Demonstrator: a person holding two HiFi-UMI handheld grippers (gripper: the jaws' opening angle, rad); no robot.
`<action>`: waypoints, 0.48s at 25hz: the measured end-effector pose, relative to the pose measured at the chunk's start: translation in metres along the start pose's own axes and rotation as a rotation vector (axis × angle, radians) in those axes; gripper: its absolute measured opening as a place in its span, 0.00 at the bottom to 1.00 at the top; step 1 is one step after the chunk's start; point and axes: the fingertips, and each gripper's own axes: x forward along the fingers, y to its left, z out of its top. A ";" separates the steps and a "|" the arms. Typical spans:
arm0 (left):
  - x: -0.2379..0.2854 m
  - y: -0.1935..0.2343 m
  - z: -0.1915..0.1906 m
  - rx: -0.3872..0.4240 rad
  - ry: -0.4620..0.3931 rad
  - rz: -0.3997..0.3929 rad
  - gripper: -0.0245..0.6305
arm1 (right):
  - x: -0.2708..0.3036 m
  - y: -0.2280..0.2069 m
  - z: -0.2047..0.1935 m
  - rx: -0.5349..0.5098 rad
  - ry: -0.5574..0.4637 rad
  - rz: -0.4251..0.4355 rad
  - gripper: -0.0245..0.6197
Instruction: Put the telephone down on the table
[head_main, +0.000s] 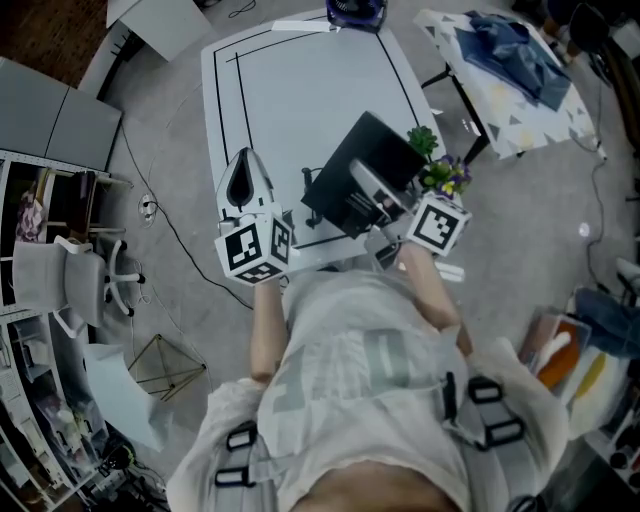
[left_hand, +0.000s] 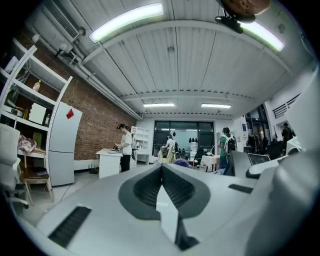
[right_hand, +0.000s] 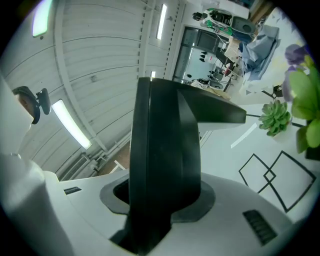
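Observation:
The black telephone (head_main: 362, 172) hangs tilted just above the near right part of the white table (head_main: 290, 90), and my right gripper (head_main: 380, 200) is shut on its near end. In the right gripper view the telephone (right_hand: 165, 145) fills the gap between the jaws of the right gripper (right_hand: 159, 200) and stands up between them. My left gripper (head_main: 243, 168) is over the table's near left edge, shut and holding nothing. Seen in its own view, the left gripper (left_hand: 161, 169) points up at the ceiling with its jaws meeting.
A small potted plant (head_main: 437, 165) stands at the table's right edge beside the telephone, and shows as green leaves (right_hand: 275, 117) in the right gripper view. Black lines mark the tabletop. A second table (head_main: 510, 75) with blue cloth is at the right; a chair (head_main: 80, 275) at the left.

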 end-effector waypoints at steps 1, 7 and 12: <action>0.001 0.003 0.000 0.001 0.002 0.004 0.05 | 0.003 -0.001 0.001 0.006 -0.002 0.000 0.28; 0.001 0.030 -0.006 -0.004 0.015 0.036 0.05 | 0.018 -0.009 0.000 0.025 -0.007 -0.014 0.28; 0.001 0.046 -0.007 -0.018 0.016 0.054 0.05 | 0.026 -0.009 0.002 0.020 -0.013 -0.024 0.28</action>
